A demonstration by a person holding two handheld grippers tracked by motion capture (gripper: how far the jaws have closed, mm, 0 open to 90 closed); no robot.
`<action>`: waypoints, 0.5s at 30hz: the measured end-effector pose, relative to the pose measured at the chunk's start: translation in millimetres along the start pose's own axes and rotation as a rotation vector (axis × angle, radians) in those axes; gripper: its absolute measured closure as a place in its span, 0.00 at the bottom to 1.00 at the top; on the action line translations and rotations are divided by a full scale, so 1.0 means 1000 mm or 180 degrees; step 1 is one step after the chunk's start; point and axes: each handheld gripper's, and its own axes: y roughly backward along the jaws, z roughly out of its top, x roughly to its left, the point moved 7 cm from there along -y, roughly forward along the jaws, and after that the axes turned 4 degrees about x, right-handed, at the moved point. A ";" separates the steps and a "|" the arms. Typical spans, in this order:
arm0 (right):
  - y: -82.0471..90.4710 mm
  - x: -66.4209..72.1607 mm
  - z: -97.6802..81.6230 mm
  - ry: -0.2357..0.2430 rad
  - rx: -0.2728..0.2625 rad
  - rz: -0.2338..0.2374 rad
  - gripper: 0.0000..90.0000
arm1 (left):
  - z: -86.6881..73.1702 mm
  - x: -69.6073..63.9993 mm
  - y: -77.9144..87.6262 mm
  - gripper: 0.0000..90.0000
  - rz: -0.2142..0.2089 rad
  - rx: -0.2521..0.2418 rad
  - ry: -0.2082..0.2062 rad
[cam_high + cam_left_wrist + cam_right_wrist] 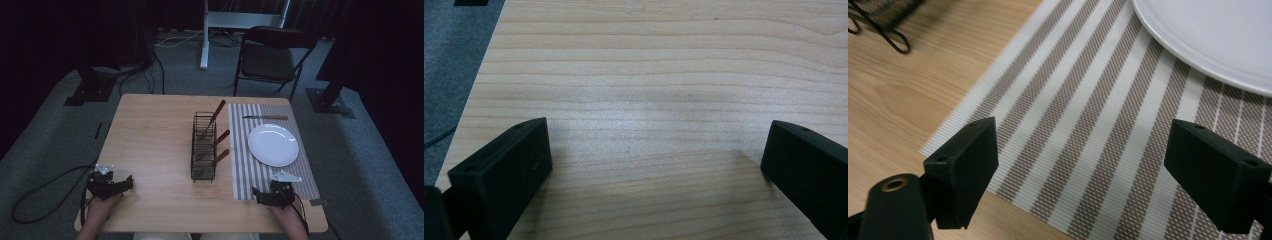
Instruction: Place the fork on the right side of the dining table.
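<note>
Both tools gape wide and empty, the left tool point(131, 183) over bare table point(150, 130), the right tool point(256, 194) over the striped mat point(240, 150) near the plate point(273, 145).

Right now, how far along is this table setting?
Done: a white plate sits on the striped placemat, with a knife laid beyond it. In hand: nothing; the left gripper and right gripper rest open near the table's front edge. Left, probably: the three wooden-handled utensils standing in the wire caddy.

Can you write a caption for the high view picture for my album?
Two open claws, left and right, wait near a wire rack and white plate.
</note>
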 end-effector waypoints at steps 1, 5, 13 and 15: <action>0.001 0.000 0.002 0.0010 -0.0014 -0.0005 0.15 | 0.000 0.000 0.000 0.00 -0.0001 -0.0002 0.0000; 0.004 0.003 0.005 0.0026 -0.0045 0.0030 0.15 | 0.000 0.000 0.000 0.00 0.0000 0.0000 -0.0001; 0.012 0.004 0.012 0.0021 -0.0109 0.0095 0.16 | 0.000 0.000 0.000 0.00 -0.0001 -0.0001 0.0000; 0.015 0.005 0.017 0.0032 -0.0142 0.0108 0.16 | 0.000 0.000 0.000 0.00 0.0000 0.0000 0.0000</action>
